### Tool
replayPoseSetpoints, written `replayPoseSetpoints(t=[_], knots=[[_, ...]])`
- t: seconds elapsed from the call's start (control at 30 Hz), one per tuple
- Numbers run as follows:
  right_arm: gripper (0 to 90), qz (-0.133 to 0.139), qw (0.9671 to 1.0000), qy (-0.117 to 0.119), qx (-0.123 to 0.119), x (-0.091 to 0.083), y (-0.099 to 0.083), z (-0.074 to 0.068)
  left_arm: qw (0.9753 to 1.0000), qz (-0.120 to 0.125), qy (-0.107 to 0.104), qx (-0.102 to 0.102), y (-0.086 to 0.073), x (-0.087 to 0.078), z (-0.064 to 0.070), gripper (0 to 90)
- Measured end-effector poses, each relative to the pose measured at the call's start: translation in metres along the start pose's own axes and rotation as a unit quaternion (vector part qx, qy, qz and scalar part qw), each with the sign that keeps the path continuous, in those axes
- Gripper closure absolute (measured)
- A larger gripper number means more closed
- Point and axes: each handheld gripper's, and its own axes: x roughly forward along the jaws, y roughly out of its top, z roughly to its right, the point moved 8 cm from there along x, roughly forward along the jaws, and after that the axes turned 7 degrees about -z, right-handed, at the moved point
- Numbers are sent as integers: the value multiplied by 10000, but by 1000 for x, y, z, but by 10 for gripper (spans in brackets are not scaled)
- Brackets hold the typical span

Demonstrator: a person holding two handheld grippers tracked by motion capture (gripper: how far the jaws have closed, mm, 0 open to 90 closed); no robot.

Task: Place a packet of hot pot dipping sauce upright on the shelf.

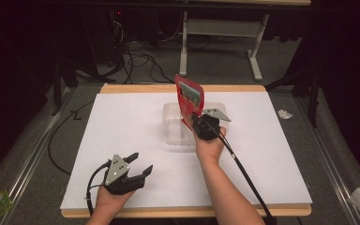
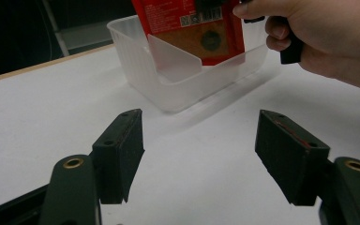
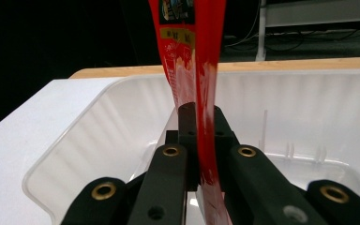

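On my left, the left gripper point(image 1: 138, 165) rests low over the white table point(image 1: 122, 131), jaws spread wide with nothing between them. Ahead of it and to its right sits the clear plastic tub point(image 2: 140, 70), with a divider wall standing inside. Moving right, my right gripper point(image 1: 198, 123) is clamped on the red pouch point(image 1: 190, 96) — the jaws pinch its lower edge, and the pouch rises upright above them, leaning slightly. It is a flat, glossy red packet: one face carries a printed picture panel near the top, the other shows small text, a code square and a brown patch with a round mark. The right gripper view sees it edge-on, a thin red strip between the black jaws — its bottom hangs inside the tub, above the floor.
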Motion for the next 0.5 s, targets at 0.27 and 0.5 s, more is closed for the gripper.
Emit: replayPoseSetpoints(t=[0.27, 0.5], knots=[[865, -113, 9999, 77, -102, -3, -12, 5, 10000, -6, -12, 15, 0, 1, 0, 334], [669, -268, 9989, 240, -295, -6, -12, 3, 10000, -18, -31, 32, 0, 1, 1, 334]])
